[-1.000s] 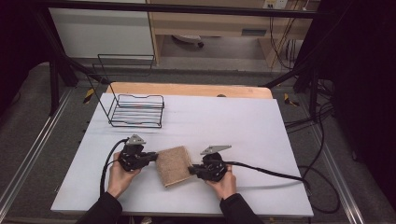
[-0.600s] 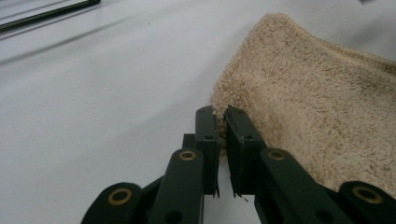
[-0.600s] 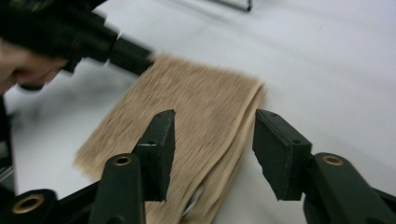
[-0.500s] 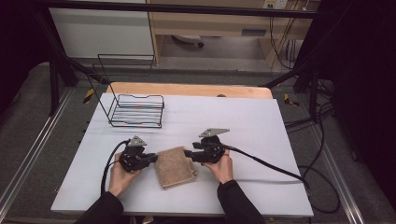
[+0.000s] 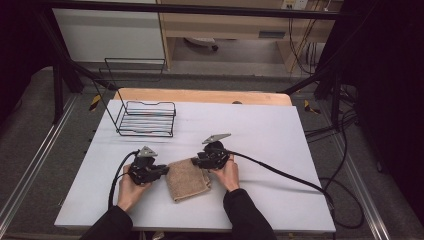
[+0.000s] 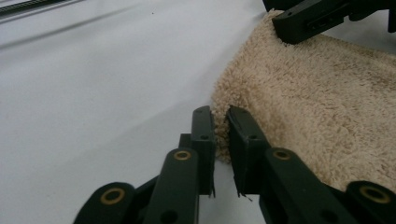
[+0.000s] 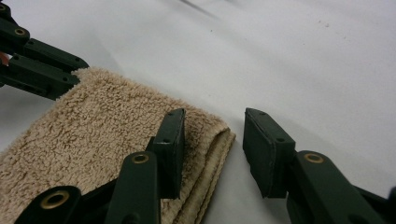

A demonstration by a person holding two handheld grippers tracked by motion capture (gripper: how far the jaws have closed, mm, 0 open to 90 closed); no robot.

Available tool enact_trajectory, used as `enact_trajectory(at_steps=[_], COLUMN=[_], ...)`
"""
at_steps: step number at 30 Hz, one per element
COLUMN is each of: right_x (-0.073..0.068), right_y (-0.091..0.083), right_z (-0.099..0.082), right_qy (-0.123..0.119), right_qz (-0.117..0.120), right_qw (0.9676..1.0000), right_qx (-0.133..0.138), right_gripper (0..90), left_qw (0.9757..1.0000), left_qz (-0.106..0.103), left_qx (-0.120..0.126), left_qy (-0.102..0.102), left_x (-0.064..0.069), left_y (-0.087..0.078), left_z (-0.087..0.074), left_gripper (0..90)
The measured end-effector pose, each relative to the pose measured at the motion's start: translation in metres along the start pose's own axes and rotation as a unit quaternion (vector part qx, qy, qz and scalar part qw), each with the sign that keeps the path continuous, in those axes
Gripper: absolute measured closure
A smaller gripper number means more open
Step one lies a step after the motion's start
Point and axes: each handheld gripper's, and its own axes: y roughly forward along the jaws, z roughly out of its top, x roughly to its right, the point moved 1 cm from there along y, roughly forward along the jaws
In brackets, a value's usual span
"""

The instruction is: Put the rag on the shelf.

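A folded tan towel [image 5: 187, 179] lies flat on the white table [image 5: 270, 130] near its front edge. My left gripper [image 5: 162, 170] is at the towel's left corner. In the left gripper view its jaws [image 6: 220, 116] stand nearly together, with the towel [image 6: 317, 93] edge pinched between them. My right gripper [image 5: 196, 161] is at the towel's far right corner. In the right gripper view it is open [image 7: 212, 121]: one jaw rests on top of the towel [image 7: 93, 121], the other stands over bare table beside the folded edge.
A black wire basket [image 5: 147, 119] stands at the back left of the table. A wooden board [image 5: 200, 96] runs along the table's far edge. Cables [image 5: 280, 172] trail from both grippers across the table. Bare table lies to the right.
My right gripper has moved from the towel's right side toward its far right corner. The left gripper and the towel have hardly moved.
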Motion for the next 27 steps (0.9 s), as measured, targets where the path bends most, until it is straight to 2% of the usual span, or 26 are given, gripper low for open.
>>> enact_trajectory(at_steps=[2, 4, 5, 6, 7, 10, 13, 16, 18, 20, 27], right_x=[0.000, 0.000, 0.000, -0.001, -0.001, -0.001, -0.001, -0.001, -0.001, -0.002, -0.003], right_y=[0.000, 0.000, 0.000, 0.000, 0.000, -0.001, -0.002, -0.002, -0.003, -0.003, -0.004], right_z=[0.000, 0.000, 0.000, 0.000, 0.000, 0.000, 0.000, 0.000, 0.001, 0.000, 0.000], right_qy=[0.001, 0.006, 0.006, 0.004, 0.004, 0.014, 0.016, 0.017, 0.016, 0.011, 0.010], right_qz=[0.003, 0.007, 0.007, 0.007, 0.007, 0.012, 0.015, 0.015, 0.015, 0.012, 0.008], right_qw=[1.0000, 0.9999, 0.9999, 0.9999, 0.9999, 0.9997, 0.9996, 0.9995, 0.9995, 0.9997, 0.9998], right_qx=[-0.003, -0.004, -0.004, -0.007, -0.007, -0.016, -0.019, -0.020, -0.021, -0.020, -0.018], right_gripper=[62.5, 64.8, 64.8, 68.1, 68.1, 75.8, 79.1, 80.2, 80.8, 81.5, 78.5], left_qw=[0.9999, 0.9998, 0.9995, 0.9990, 0.9985, 0.9963, 0.9958, 0.9954, 0.9947, 0.9934, 0.9920], left_qz=[0.009, 0.009, 0.011, 0.011, 0.011, 0.007, 0.007, 0.020, 0.024, 0.018, 0.011], left_qx=[0.006, 0.012, 0.019, 0.027, 0.034, 0.043, 0.039, 0.027, 0.021, 0.018, 0.017], left_qy=[-0.009, -0.014, -0.021, -0.033, -0.041, -0.074, -0.083, -0.089, -0.097, -0.112, -0.124], left_x=[-0.001, -0.002, -0.003, -0.004, -0.004, -0.004, -0.002, 0.002, 0.002, 0.000, -0.001], left_y=[-0.003, -0.004, -0.006, -0.008, -0.010, -0.011, -0.007, 0.000, 0.003, 0.004, 0.005], left_z=[0.000, 0.000, 0.001, 0.001, 0.002, 0.003, 0.002, 0.001, 0.001, -0.001, -0.003], left_gripper=[72.1, 64.4, 64.4, 57.1, 57.1, 47.4, 44.5, 44.9, 48.3, 54.9, 68.6])
